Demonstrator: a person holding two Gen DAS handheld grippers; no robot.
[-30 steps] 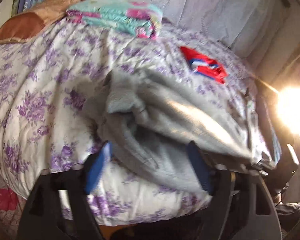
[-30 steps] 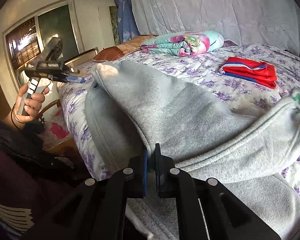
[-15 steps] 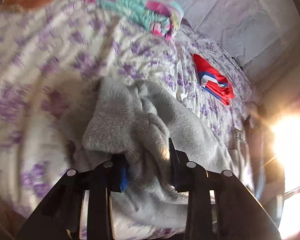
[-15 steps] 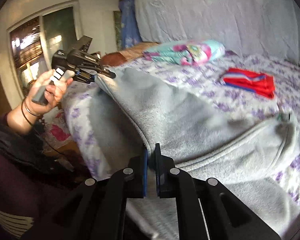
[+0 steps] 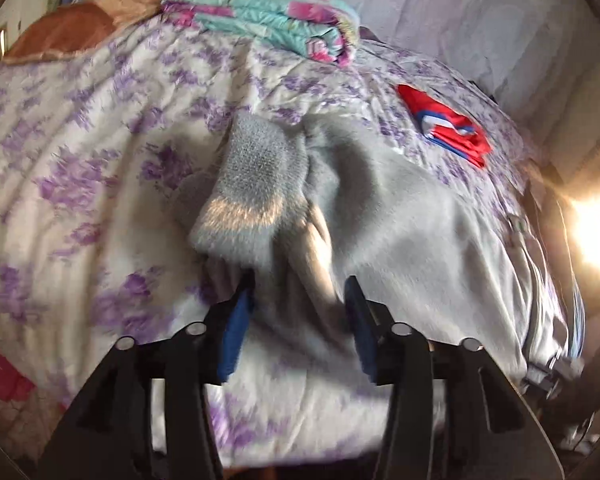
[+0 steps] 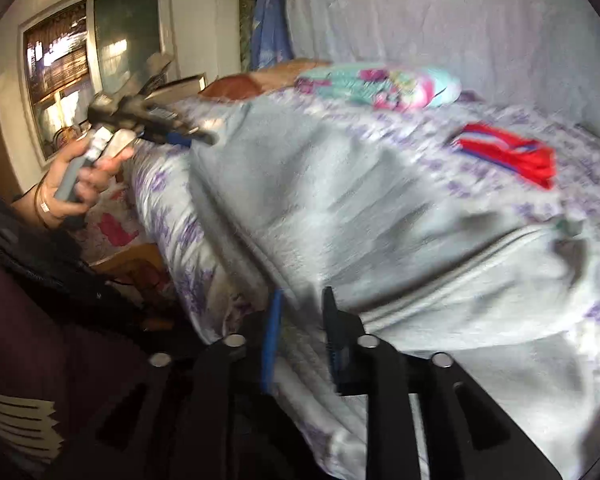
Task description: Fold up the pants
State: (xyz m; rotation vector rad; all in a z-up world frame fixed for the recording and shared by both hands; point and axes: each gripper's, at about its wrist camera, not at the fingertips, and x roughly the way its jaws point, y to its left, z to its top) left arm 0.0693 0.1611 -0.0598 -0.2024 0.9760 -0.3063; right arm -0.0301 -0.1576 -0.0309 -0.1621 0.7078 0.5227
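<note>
Both views are smearing with motion blur, and glare at 3 o'clock in the left wrist view is washing out the bed's far edge. The grey sweatpants (image 5: 400,232) are lying bunched across the near half of the floral bedspread (image 5: 80,128), their lower part running out of frame at 6 o'clock. A ribbed cuff (image 5: 256,184) is folding back over the heap toward 12 o'clock; the waistband (image 6: 480,264) is stretching toward 3 o'clock in the right wrist view, its seam lines blurring. The left gripper (image 5: 300,304) is standing spread, jaws having just been opening, grey fabric lying between the blue pads (image 5: 236,332) without being pinched. The right gripper (image 6: 302,320) is likewise parted, jaws having just been opening, straddling the pants' near edge; whether cloth is touching its pads is hard to make out. A person's hand (image 6: 72,176) is holding the left tool at 9 o'clock. A red folded garment (image 5: 448,128) is lying at 2 o'clock, a rolled teal floral quilt (image 5: 268,20) at 12 o'clock.
</note>
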